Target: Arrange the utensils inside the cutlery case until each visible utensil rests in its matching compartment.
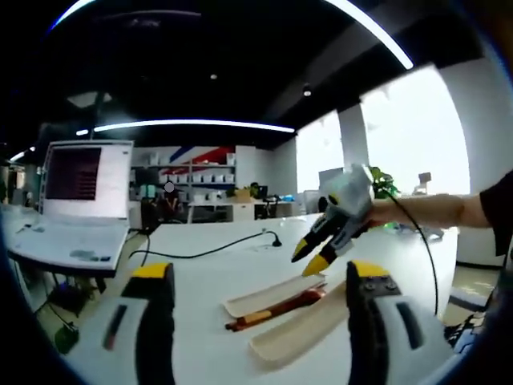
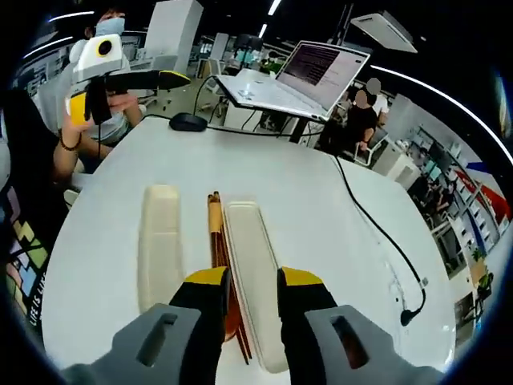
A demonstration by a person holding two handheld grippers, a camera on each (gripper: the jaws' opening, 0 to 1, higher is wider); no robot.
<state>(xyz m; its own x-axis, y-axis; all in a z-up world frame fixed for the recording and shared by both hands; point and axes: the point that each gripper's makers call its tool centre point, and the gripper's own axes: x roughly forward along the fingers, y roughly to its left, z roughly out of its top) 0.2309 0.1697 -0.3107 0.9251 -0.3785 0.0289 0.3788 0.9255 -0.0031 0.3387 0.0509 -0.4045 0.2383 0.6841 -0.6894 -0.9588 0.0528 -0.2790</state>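
A cream cutlery case lies open on the white table as two long halves, one (image 2: 160, 241) on the left and one (image 2: 255, 265) on the right. Brown wooden utensils (image 2: 215, 228) lie in the gap between the halves, outside both. My right gripper (image 2: 255, 281) hovers low over the near end of the right half, jaws slightly apart and empty. In the left gripper view the halves (image 1: 272, 295) (image 1: 304, 327) and the utensils (image 1: 276, 311) sit ahead, with the right gripper (image 1: 309, 258) just above them. My left gripper (image 1: 260, 274) is held wide open, back from the case.
An open laptop (image 2: 288, 80) stands on a riser at the table's far end, with a black mouse (image 2: 188, 122) near it. A black cable (image 2: 377, 228) runs across the table's right side. A person's hand holds the left gripper (image 2: 120, 80) beyond the table edge.
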